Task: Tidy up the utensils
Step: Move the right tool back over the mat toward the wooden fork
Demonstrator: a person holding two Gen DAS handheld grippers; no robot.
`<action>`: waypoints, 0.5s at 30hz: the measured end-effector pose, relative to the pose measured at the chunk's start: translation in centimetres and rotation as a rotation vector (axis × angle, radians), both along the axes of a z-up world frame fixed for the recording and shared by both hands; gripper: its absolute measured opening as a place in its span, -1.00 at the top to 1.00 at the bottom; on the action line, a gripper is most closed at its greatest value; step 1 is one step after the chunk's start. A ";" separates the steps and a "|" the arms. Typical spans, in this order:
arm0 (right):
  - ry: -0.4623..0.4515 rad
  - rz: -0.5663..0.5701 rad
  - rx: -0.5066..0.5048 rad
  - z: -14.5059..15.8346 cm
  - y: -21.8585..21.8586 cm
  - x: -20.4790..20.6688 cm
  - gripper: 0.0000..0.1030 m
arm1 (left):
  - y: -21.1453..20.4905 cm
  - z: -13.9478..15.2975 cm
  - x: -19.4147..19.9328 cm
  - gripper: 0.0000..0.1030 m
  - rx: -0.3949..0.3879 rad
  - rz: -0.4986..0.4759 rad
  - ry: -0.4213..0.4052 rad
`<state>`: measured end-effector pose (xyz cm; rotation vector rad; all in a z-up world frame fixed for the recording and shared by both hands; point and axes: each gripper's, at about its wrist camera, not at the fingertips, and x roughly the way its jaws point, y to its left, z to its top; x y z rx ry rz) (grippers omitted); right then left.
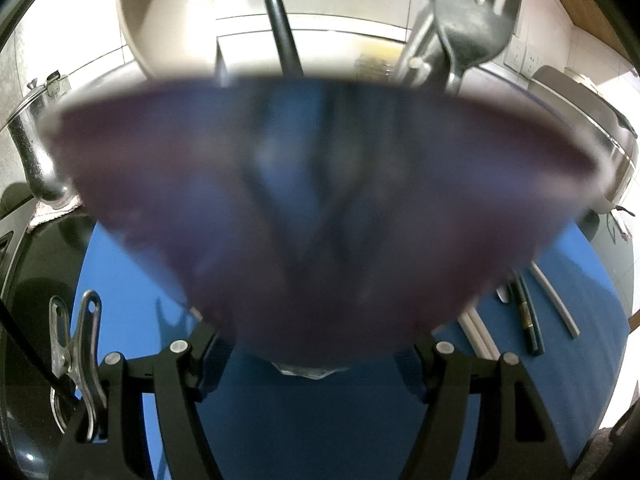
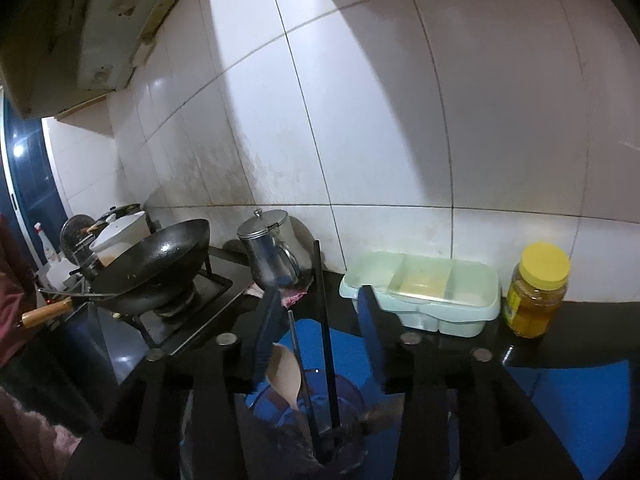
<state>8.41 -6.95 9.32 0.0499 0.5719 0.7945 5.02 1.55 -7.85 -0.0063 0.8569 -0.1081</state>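
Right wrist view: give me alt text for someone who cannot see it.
The right tongs stand open above a clear cup holding a black chopstick and a wooden spoon. Behind, on the dark counter, are a wok, a steel pot, a green box and a yellow-lidded jar.

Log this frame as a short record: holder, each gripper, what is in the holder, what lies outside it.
holder: translucent purple cup, over the blue mat
left gripper: shut on the cup near its base
right gripper: open, above the cup, gripping nothing
in cup: black chopstick, wooden spoon
lying on mat: dark chopstick, white chopstick
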 end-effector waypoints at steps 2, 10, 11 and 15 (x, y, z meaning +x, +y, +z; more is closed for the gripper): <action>-0.001 -0.016 0.002 0.3 -0.9 -0.7 -0.08 | 0.0 0.0 0.0 -0.43 0.000 0.000 0.000; 0.075 -0.136 -0.026 -1.3 -6.0 -3.3 -0.63 | 0.1 0.0 -0.1 -0.45 0.005 0.002 0.000; 0.084 -0.155 -0.036 -1.7 -6.6 -3.7 -0.64 | 0.1 0.0 -0.1 -0.45 0.006 0.002 0.000; 0.153 -0.257 -0.074 -4.3 -9.5 -5.0 -0.72 | 0.0 0.1 -0.2 -0.44 0.011 0.002 0.000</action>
